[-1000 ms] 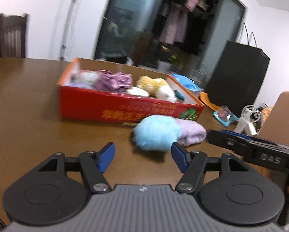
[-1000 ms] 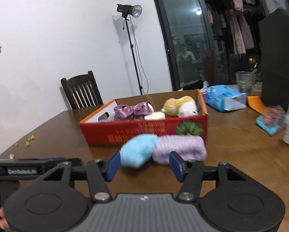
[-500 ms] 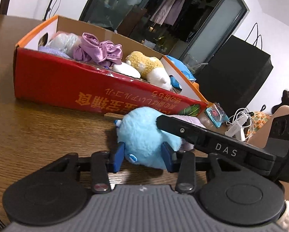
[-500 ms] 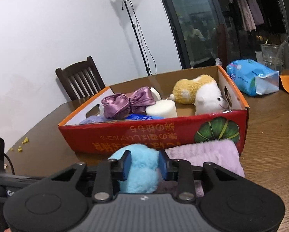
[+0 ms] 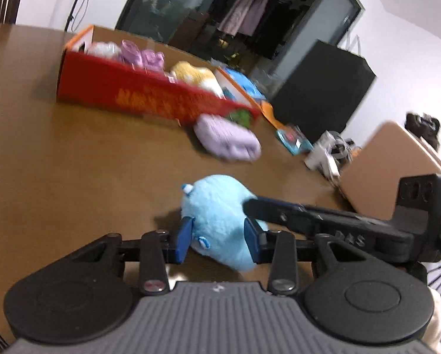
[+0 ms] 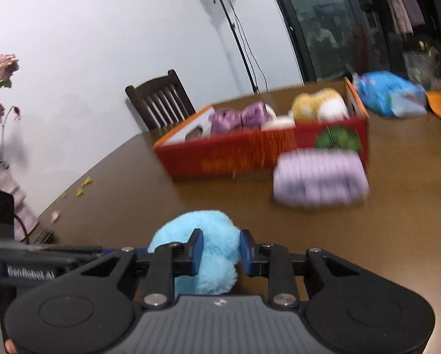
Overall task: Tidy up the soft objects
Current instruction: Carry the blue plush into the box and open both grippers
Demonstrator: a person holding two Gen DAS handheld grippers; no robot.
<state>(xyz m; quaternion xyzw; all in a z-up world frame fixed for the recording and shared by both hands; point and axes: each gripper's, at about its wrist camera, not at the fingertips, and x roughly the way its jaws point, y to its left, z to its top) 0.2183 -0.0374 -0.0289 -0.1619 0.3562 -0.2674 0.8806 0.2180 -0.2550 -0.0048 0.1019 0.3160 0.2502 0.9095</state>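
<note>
A fluffy light-blue plush toy (image 5: 217, 203) (image 6: 191, 224) sits low over the brown table (image 5: 73, 162), held from two sides. The blue pads of my left gripper (image 5: 218, 230) press into its flanks. My right gripper (image 6: 221, 242) pinches its other end, and its jaws are still closing on the fur. One right finger (image 5: 294, 212) reaches in from the right in the left wrist view. A lilac knitted piece (image 5: 226, 141) (image 6: 321, 177) lies against the red cardboard box (image 5: 132, 94) (image 6: 220, 156), which holds a purple bow, a yellow-white plush and other soft items.
A black bag (image 5: 321, 94) and white cables (image 5: 326, 153) are at the right behind the box. A blue tissue pack (image 6: 388, 94) lies beside the box. A wooden chair (image 6: 161, 100) and a lamp stand (image 6: 232, 29) are at the wall. Yellow crumbs (image 6: 81, 185) lie near the table's edge.
Both grippers closed on the blue toy and drew it back from the box. The lilac piece stayed by the box, now apart from the toy.
</note>
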